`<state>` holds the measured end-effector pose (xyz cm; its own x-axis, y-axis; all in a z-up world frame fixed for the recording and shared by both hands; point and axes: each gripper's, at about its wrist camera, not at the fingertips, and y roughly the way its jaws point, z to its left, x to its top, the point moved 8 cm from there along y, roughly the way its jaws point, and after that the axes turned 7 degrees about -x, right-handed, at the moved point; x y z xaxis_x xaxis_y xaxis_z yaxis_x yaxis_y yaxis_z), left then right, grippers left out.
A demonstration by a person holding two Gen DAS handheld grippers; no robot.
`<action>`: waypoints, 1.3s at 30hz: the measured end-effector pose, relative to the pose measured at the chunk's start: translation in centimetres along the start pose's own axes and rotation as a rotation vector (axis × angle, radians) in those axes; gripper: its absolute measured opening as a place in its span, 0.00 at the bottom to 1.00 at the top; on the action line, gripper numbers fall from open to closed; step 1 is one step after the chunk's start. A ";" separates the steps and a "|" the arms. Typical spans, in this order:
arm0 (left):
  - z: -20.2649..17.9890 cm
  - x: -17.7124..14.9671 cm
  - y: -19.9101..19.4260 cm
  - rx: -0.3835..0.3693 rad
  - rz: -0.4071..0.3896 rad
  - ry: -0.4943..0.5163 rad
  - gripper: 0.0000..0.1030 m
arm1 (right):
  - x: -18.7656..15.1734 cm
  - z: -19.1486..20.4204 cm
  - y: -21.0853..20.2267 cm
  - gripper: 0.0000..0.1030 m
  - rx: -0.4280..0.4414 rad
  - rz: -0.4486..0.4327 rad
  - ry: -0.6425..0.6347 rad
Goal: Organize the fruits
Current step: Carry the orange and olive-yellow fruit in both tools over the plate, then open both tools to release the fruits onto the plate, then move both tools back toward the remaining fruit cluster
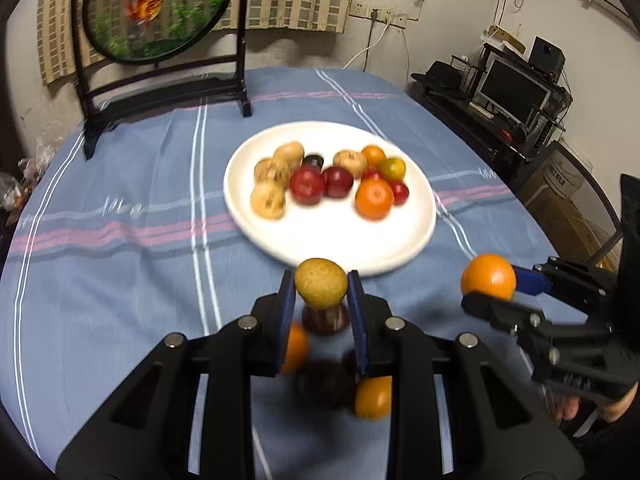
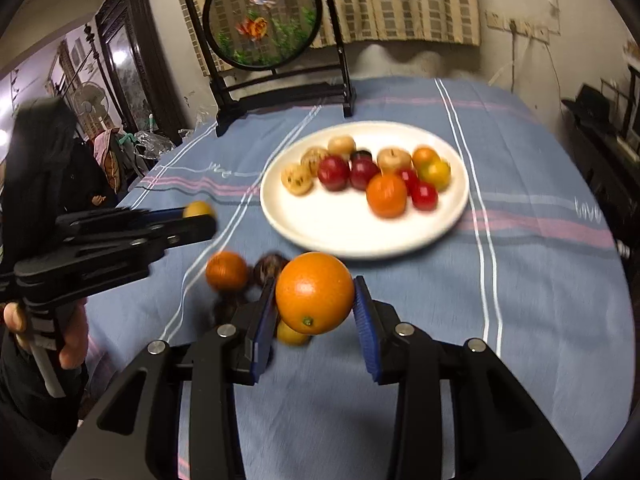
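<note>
Left tool [image 1: 321, 294]: blue pads closed onto a yellow-brown pear-like fruit [image 1: 320, 282], one pad touching each side, fruit lifted clear of the counter [image 1: 120, 280]. Right tool [image 2: 315, 304]: opened about as wide as an orange [image 2: 315, 293] and clamped on it, both pads in contact, orange carried above the cloth. White plate [image 1: 332, 248] sits ahead of both tools, just beyond the left tool's tips; on it, pale tan fruits to the left, dark red ones [image 1: 307, 185] in the middle, orange and red ones to the right, most touching their neighbours. Loose fruit on the cloth below and behind the left tool's fingers: a dark red piece [image 1: 325, 320] directly under the held fruit, a small orange [image 1: 294, 348] behind the left finger, another orange [image 1: 373, 397] under the right finger, a dark blurred item between them, identity unclear. Right wrist view shows the same cluster to the left of the right tool, with a small yellow fruit [image 2: 292, 334] just under the held orange. Framed round fish panel [image 2: 262, 14] stands at the far edge of the counter, well beyond the plate. Motion blur in both views
</note>
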<state>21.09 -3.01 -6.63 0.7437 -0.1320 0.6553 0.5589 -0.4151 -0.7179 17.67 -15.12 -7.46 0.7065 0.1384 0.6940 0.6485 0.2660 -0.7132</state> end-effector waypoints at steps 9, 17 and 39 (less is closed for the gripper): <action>1.5 5.3 8.5 -0.007 0.109 -0.028 0.26 | 4.1 -5.1 6.9 0.37 -0.129 0.073 -0.017; 1.9 5.5 12.5 0.001 0.169 -0.029 0.27 | 4.1 -7.4 9.8 0.38 -0.132 0.120 0.010; 5.7 -7.6 -1.7 0.133 0.051 -0.158 0.65 | -3.1 -0.6 0.6 0.65 -0.007 0.080 0.056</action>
<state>16.59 3.78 -11.74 0.8149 -0.0030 0.5796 0.5544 -0.2878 -0.7809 16.04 -15.98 -10.17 0.7710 0.1050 0.6281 0.5909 0.2498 -0.7671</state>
